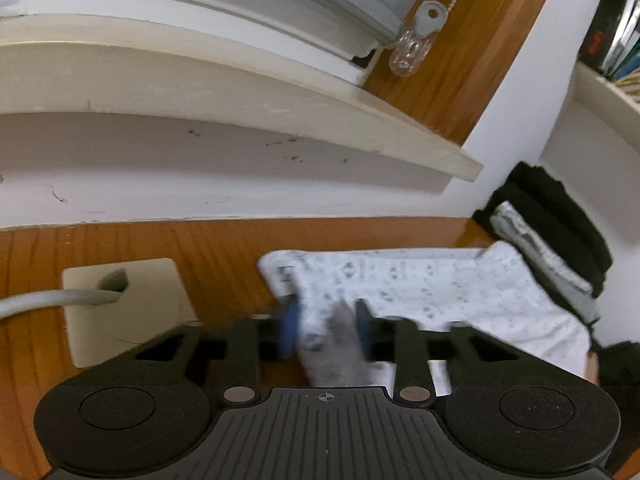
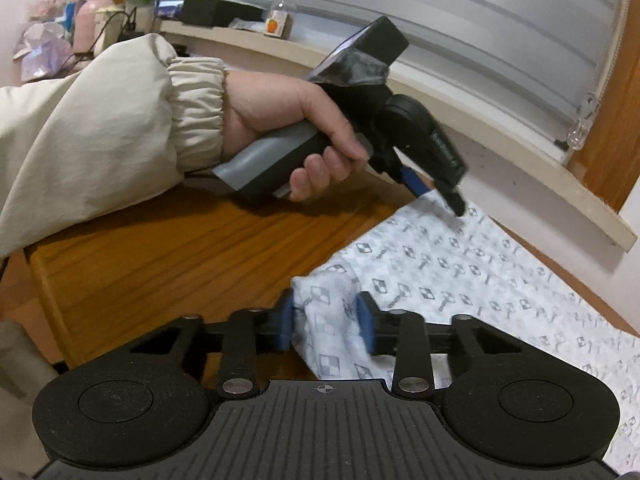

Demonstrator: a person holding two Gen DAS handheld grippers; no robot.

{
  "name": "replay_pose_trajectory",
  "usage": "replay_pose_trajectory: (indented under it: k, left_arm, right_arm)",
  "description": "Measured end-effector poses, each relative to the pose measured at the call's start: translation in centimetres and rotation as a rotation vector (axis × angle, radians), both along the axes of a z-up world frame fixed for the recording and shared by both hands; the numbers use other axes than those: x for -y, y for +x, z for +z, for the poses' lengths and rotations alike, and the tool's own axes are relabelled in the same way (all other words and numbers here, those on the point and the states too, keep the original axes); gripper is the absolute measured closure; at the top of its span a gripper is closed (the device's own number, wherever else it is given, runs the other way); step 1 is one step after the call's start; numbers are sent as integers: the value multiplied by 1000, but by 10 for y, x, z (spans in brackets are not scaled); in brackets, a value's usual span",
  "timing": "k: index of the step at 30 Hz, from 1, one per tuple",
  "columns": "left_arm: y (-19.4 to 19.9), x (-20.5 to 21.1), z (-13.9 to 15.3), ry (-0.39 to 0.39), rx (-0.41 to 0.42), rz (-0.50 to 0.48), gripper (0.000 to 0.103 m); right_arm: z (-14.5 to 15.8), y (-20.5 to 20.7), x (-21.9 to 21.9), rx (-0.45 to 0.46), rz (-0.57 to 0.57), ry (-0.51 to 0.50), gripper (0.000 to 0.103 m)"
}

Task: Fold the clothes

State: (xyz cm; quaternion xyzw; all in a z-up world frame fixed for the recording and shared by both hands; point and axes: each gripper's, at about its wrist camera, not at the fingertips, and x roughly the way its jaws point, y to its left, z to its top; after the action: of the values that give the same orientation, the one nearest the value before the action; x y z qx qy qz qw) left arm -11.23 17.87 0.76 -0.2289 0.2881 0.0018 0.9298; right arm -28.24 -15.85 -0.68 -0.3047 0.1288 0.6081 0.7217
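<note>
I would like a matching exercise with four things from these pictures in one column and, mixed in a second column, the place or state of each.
Things:
1. patterned white garment
2. left gripper
3. grey cable
4. dark folded clothes

Places or states:
A. stacked at the far right, by the wall
B. spread flat on the wooden table
C. plugged into a cream socket plate
D. pinching a corner of the cloth

Pairs: 1-B, 2-D, 3-C, 4-A

Wooden table (image 1: 168, 240) below a pale window sill (image 1: 240, 92), lowered grey blind (image 2: 440, 12), white wall (image 1: 200, 176).
</note>
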Motion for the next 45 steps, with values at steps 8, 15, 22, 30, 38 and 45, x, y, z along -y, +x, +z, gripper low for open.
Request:
replay_pose_trajectory:
  k: [8, 15, 22, 30, 38, 45]
  left_arm:
    - [-5, 12, 28, 62, 37, -7, 98]
    - [34, 71, 102, 95, 165, -21, 98]
    - [152, 182, 145, 160, 167, -142, 98]
    - [278, 290, 108, 177, 42, -253, 89]
    - [261, 261, 77, 275, 47, -240, 73]
    - [208, 239, 48, 347, 63, -317, 72]
  right_arm:
    - [15, 10, 18, 33, -11, 107, 89]
    - [57, 59, 71, 58, -136, 287, 91]
    - [95, 141, 164, 51, -354, 437, 91]
    - [71, 235, 259, -26, -576, 511, 90]
    - [6, 290, 284, -121, -788, 450, 55]
    - [4, 269, 258, -176, -626, 481, 48]
